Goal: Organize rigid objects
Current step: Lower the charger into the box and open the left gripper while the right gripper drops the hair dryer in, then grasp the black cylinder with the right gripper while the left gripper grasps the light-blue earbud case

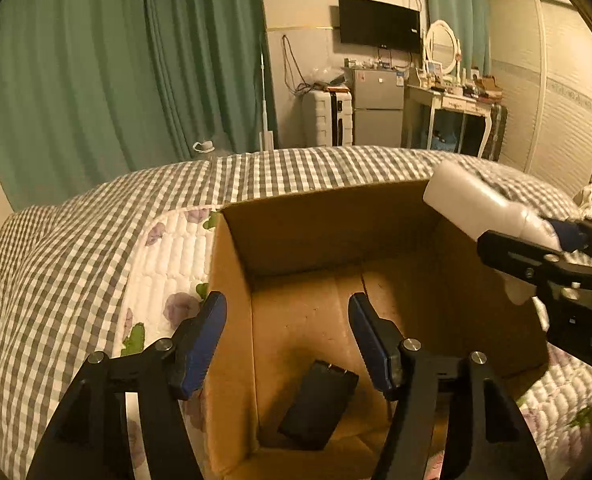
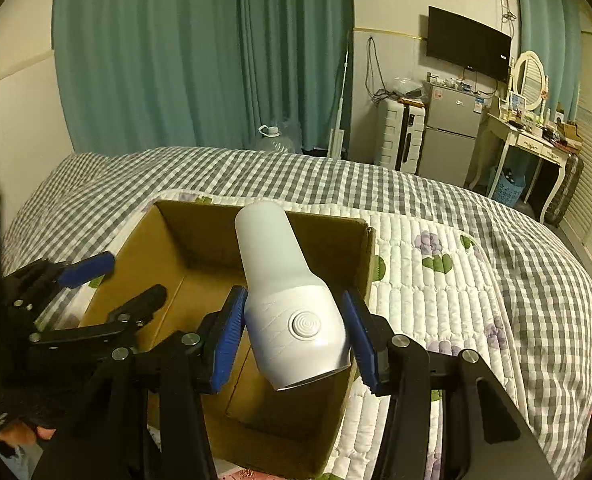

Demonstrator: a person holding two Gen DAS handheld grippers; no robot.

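An open cardboard box [image 1: 231, 320] [image 2: 167, 256] sits on the bed. A black flat object [image 1: 318, 404] lies on its floor. My left gripper [image 1: 287, 340] is open and empty, its fingers straddling the box's left wall; it also shows in the right wrist view [image 2: 111, 280] at the box's left edge. My right gripper [image 2: 291, 336] is shut on a white device [image 2: 287, 300] with a round button, held tilted above the box's right side. In the left wrist view that device [image 1: 480, 204] hangs over the box's right rim.
The bed has a grey checked cover [image 2: 416, 192] and a white floral quilt [image 2: 436, 280]. Green curtains [image 1: 115, 72], a suitcase [image 1: 328, 118], a small fridge [image 1: 376, 108] and a dressing table [image 1: 452, 108] stand beyond the bed.
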